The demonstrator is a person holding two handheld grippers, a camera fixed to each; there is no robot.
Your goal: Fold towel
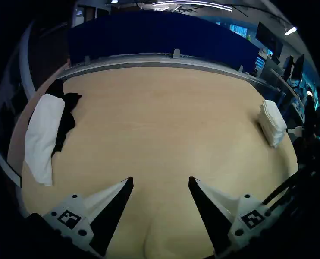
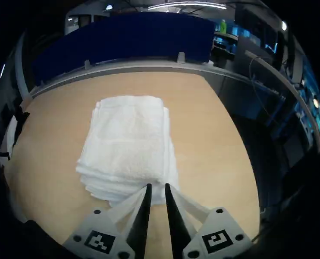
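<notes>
Over the wooden desk (image 1: 160, 112), the left gripper (image 1: 160, 179) hangs wide apart. The right gripper (image 2: 158, 186), nearly together, sits at the edge of the folded towel stack (image 2: 127, 138); whether it pinches a layer is unclear.

Towel (image 1: 41, 134) apparently atop cloth (image 1: 67, 116), table's (image 1: 160, 121) left

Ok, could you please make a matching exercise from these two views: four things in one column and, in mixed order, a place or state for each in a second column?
Column one:
1. left gripper
2. right gripper
3. stack of folded towels
4. black cloth

Column two:
A. lies beside a long white towel near the table edge
B. fingers nearly together
C. fingers wide apart over bare table
D. white, in several layers, just ahead of the right gripper

Pairs: 1-C, 2-B, 3-D, 4-A.
</notes>
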